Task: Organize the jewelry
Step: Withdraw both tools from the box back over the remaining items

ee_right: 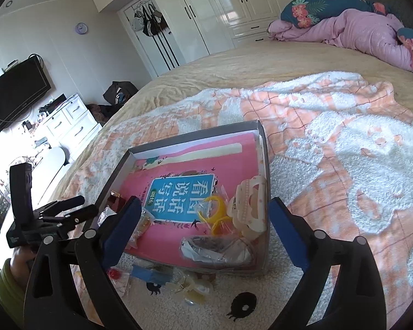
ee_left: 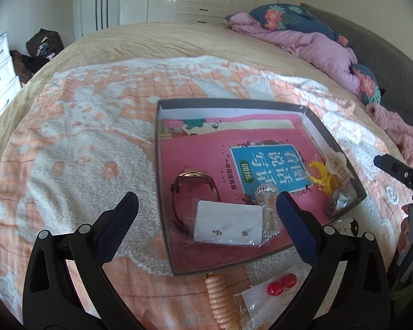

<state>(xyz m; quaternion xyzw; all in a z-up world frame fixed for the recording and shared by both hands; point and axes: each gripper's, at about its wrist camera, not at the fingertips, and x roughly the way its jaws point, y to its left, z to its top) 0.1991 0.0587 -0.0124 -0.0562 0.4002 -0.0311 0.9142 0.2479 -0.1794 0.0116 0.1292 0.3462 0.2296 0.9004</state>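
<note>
A shallow grey box (ee_left: 162, 181) lined with a pink book lies on the blanket; it also shows in the right wrist view (ee_right: 263, 148). Inside are a rose-gold watch (ee_left: 194, 178), a white card with two earrings (ee_left: 228, 224), a clear bracelet in plastic (ee_left: 268, 209), yellow rings (ee_left: 316, 169), a cream hair claw (ee_left: 338, 165) and a bagged dark piece (ee_right: 217, 250). My left gripper (ee_left: 206, 200) is open and empty above the box's near edge. My right gripper (ee_right: 203, 209) is open and empty over the box's near end.
Outside the box lie a peach coil cord (ee_left: 220, 299), bagged red earrings (ee_left: 280, 288), a blue box (ee_right: 151, 273), black clips (ee_right: 243, 306) and pale trinkets (ee_right: 195, 288). Pink quilt (ee_left: 311, 44) at the headboard. Drawers (ee_right: 68, 123) and TV (ee_right: 16, 90) stand beyond the bed.
</note>
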